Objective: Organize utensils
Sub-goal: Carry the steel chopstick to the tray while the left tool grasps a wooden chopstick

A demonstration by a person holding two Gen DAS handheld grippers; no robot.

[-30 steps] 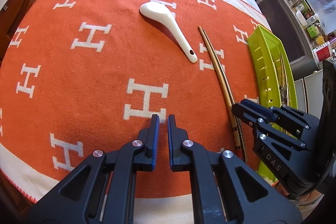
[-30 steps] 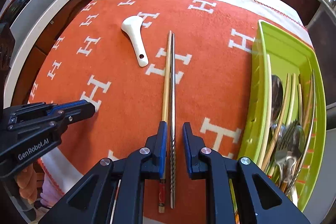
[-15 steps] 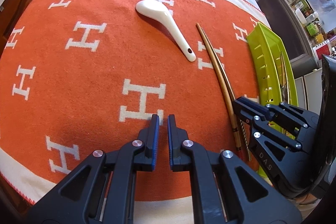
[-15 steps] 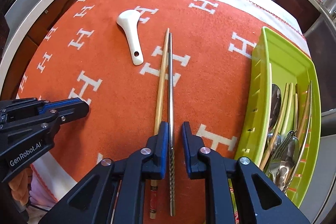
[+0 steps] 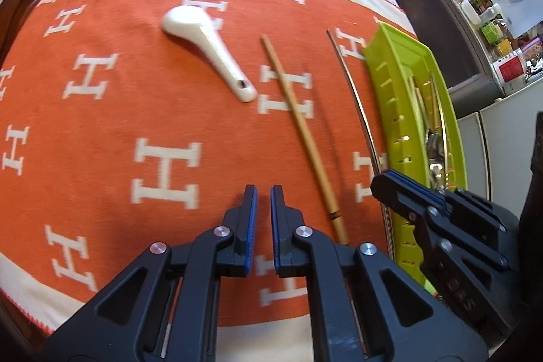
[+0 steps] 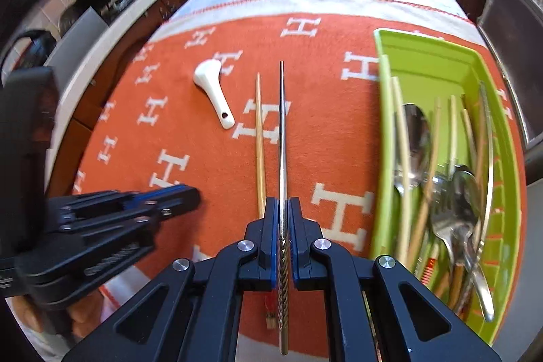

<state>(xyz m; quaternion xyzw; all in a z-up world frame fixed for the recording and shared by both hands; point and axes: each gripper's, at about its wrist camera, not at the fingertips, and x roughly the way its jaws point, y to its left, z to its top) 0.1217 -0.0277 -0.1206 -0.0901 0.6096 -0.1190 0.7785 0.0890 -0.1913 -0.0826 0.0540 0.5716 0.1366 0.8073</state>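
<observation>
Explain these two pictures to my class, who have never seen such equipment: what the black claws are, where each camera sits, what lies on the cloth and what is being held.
No robot here: a person holds a two-finger claw in each hand, with a wide-angle camera on each looking along its fingers.

The left camera shows the left gripper, shut and empty. The right camera shows the right gripper, shut on a metal chopstick.

On the orange cloth lie a white ceramic spoon and a wooden chopstick. At the right stands a green tray with cutlery already in it.

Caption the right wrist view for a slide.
Right gripper clamps a metal chopstick above the orange blanket, beside a green cutlery tray.
</observation>
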